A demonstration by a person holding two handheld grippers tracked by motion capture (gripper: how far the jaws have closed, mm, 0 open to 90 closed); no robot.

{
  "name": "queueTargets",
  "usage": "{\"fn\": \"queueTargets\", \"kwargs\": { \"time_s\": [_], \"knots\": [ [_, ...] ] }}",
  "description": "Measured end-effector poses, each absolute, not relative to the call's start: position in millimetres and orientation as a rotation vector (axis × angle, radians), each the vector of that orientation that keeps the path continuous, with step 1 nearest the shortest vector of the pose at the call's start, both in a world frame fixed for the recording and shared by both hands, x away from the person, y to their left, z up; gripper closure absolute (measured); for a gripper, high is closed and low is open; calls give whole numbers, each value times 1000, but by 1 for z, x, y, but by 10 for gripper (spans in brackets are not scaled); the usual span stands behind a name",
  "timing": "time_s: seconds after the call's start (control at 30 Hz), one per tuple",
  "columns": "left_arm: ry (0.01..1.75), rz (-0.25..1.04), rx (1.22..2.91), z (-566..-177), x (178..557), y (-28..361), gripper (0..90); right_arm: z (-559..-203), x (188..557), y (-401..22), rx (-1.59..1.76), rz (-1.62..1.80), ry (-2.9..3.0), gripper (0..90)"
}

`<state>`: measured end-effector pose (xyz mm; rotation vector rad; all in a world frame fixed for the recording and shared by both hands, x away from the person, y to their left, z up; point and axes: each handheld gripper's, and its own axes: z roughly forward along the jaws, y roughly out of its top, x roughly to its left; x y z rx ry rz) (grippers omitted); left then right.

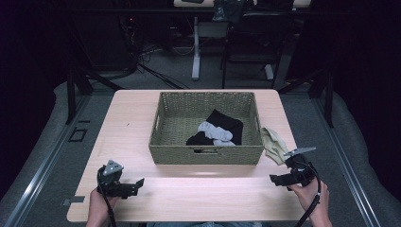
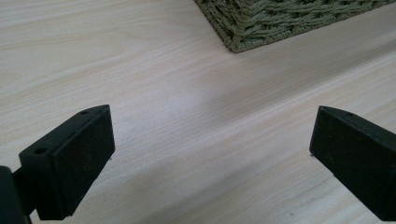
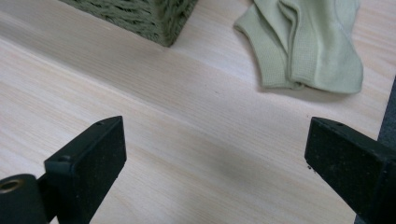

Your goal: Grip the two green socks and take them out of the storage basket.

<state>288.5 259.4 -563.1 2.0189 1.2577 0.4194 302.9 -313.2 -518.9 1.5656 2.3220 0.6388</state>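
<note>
Both claws released: left gripper [image 1: 124, 187] at 7 o'clock, right gripper [image 1: 287, 176] at 4 o'clock, empty above the table [image 1: 132, 113]. Green sock [image 1: 274, 143] lies at 3 o'clock, just beside the basket [image 1: 206, 155], near the table's right edge. We judge approaching from the open front strip safest.

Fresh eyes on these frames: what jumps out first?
The olive woven rectangular basket in the middle of the pale wooden table, holding black socks and a light grey sock. A pale green sock lies outside, right of the basket, near the open right gripper; the left gripper is open too.
</note>
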Motion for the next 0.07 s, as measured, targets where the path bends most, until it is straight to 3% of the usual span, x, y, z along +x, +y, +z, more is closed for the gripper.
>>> {"fn": "queueTargets", "kwargs": {
  "time_s": [0.07],
  "knots": [
    [1258, 417, 2016, -563, 289, 259, 1, -521, 304, -315, 1563, 635, 2314, 43]
  ]
}}
